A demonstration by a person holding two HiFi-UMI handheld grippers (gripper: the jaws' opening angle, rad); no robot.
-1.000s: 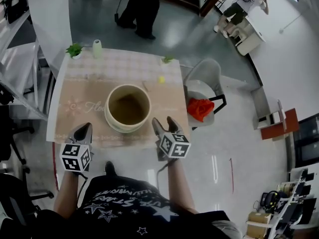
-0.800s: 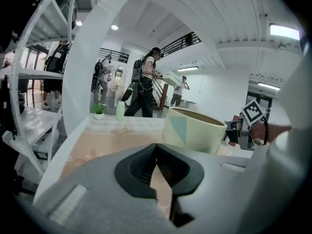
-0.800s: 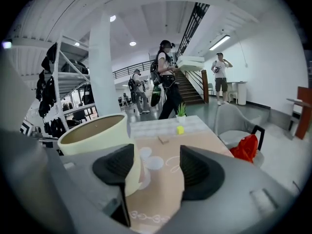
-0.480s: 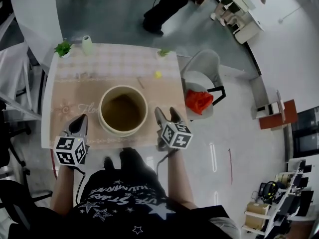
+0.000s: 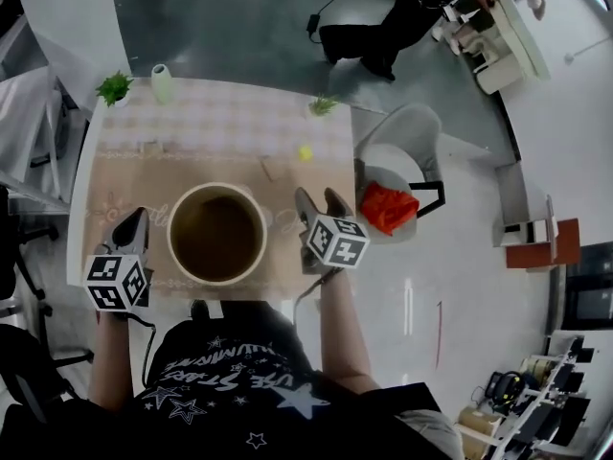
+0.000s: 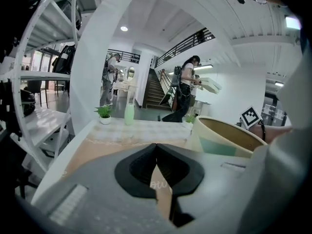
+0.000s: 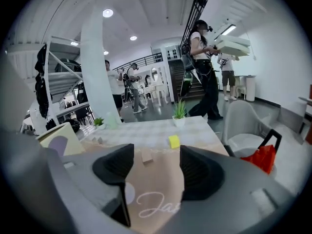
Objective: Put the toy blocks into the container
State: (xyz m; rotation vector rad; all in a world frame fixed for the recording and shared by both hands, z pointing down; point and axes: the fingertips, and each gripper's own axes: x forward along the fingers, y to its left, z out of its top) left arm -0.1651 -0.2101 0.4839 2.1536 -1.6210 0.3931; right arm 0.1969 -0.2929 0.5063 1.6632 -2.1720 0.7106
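The yellow block (image 5: 306, 152) lies beyond the open right tongs (image 5: 319, 199), near the worktop's (image 5: 220, 123) far edge. Closed, empty left tongs (image 5: 134, 218) flank the container (image 5: 217, 188).

Pale cursive lettering on the table mat (image 7: 163, 182) begins "Ja"; the shirt (image 5: 235, 381) print is too warped to read.

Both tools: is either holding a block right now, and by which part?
Nothing is held. The left tool is shut and empty; the right tool is open and empty.
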